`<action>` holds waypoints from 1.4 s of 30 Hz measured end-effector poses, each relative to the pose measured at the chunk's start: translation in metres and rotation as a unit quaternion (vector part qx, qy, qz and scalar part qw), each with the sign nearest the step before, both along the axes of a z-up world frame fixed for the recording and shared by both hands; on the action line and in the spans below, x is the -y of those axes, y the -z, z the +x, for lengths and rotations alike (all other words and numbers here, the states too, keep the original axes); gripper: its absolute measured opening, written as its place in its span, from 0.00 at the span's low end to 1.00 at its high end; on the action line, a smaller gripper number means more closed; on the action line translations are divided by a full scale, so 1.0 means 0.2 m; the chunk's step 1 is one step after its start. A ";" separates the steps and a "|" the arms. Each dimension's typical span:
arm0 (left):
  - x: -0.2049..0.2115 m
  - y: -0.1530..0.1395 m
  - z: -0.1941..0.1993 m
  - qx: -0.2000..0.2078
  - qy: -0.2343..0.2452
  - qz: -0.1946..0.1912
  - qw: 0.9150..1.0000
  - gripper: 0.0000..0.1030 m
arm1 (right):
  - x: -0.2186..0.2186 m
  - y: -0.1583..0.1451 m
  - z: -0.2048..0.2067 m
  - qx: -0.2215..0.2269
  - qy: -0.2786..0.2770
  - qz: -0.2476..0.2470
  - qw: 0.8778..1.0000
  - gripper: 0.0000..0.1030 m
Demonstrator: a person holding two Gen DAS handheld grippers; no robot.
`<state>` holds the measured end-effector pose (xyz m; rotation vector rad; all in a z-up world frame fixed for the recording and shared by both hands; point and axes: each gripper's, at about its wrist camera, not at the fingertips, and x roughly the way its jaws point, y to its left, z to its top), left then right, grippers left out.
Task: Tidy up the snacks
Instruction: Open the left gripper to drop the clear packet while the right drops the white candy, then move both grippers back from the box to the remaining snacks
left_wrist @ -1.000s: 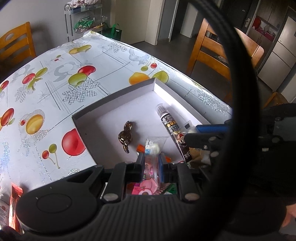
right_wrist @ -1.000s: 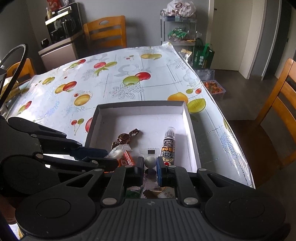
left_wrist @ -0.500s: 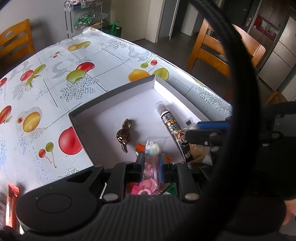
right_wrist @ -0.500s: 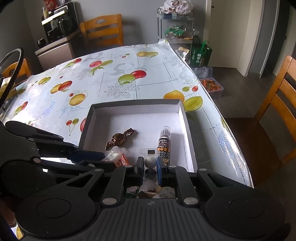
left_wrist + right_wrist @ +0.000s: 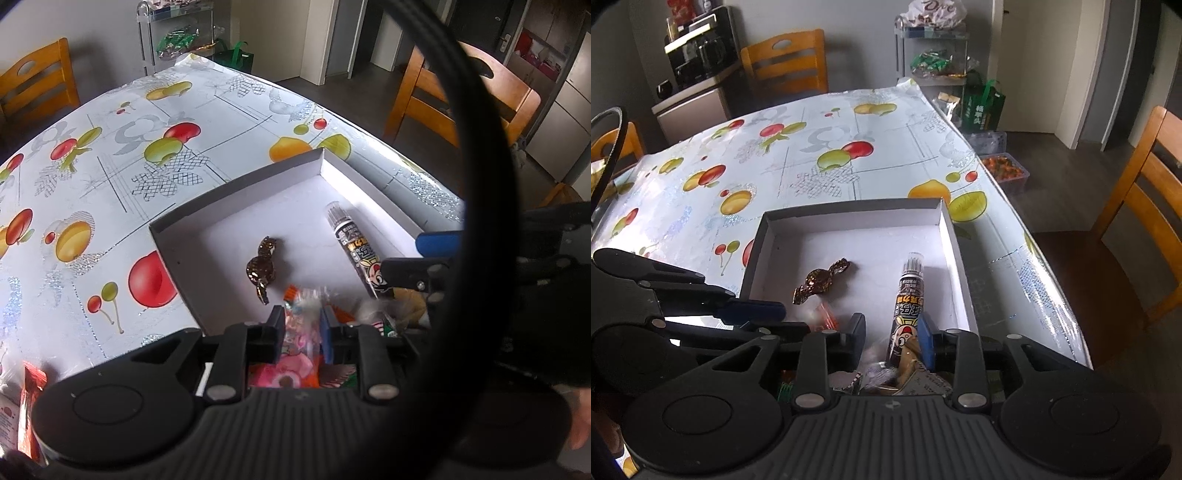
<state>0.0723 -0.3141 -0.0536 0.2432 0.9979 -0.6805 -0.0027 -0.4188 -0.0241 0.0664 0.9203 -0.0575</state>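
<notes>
Far left is just the fruit-print tablecloth [image 5: 110, 155] with a red packet [image 5: 31, 391] poking in at the near corner. Next comes the shallow white box [image 5: 236, 192], and in it a brown twist-wrapped candy [image 5: 263, 267] lying by itself on the floor of the box. The left gripper [image 5: 302, 326] sits over the near edge with a clear pink-printed snack packet [image 5: 301, 332] between its fingers; the jaws are just easing apart, though the pads look like they're touching the packet. Right of that, a long dark snack tube [image 5: 908, 306] lies along the box's right wall. The right gripper [image 5: 892, 332] is opening too, loose wrappers [image 5: 886, 380] under it, nothing pinched. Wooden chair [image 5: 1145, 206] at far right.
</notes>
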 end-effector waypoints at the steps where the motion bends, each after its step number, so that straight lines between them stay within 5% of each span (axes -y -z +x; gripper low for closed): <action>1: 0.00 0.00 0.00 0.002 0.000 0.000 1.000 0.20 | 0.00 0.00 0.00 0.001 0.001 0.001 1.000 0.32; 4: -0.02 -0.01 0.00 0.004 -0.006 -0.005 1.000 0.20 | 0.00 -0.02 0.00 0.006 0.004 0.000 1.000 0.32; 8: -0.06 -0.02 0.01 0.006 -0.016 -0.012 1.000 0.46 | -0.02 -0.04 -0.01 0.013 0.008 -0.003 1.000 0.32; 13: -0.12 -0.06 -0.01 0.006 -0.020 -0.048 0.999 0.65 | -0.05 -0.09 -0.01 0.035 0.014 -0.007 0.999 0.33; 31: -0.50 -0.10 -0.01 0.019 -0.078 -0.057 0.995 0.67 | -0.29 -0.17 0.03 0.065 -0.006 -0.009 0.998 0.48; 42: -1.00 -0.08 0.03 0.024 -0.168 -0.042 0.985 0.67 | -0.66 -0.14 0.07 0.046 -0.075 0.003 0.996 0.57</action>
